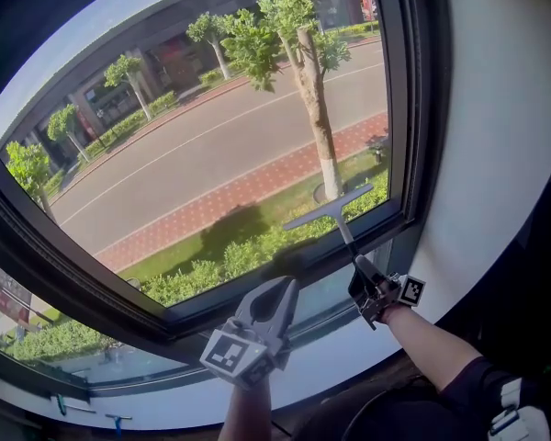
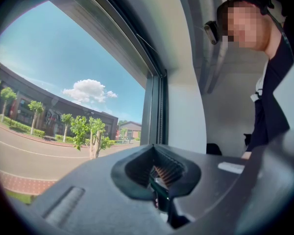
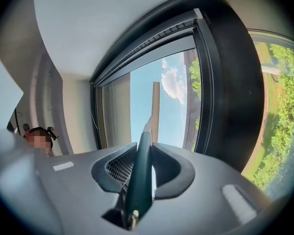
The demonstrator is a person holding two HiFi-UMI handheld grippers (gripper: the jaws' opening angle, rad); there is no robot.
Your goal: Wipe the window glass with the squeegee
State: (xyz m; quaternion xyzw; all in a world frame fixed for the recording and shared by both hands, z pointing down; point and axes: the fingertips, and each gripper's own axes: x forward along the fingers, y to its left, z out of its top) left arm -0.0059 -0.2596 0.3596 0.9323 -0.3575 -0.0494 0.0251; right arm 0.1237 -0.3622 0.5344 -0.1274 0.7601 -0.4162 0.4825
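The slim squeegee [image 1: 331,208] has a dark green handle and a silvery-grey blade. The grey plastic left gripper [image 1: 277,290] and right gripper [image 1: 367,288] bear black-and-white square-patterned cubes [image 1: 234,355]. The metal window frame [image 1: 410,108] is black.

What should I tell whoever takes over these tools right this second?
Right tool: shut on the squeegee handle, blade pointing up toward the pane.
Left tool: shut, empty, held low in front of the bottom frame.
The squeegee blade is at the lower right of the window glass, just above the bottom frame. I can't confirm it is touching the glass.
Done: the squeegee is in hand and at the pane. No water or streaks show, so I can't tell how much has been wiped.
Left: wipe the glass, probably working across from this corner.
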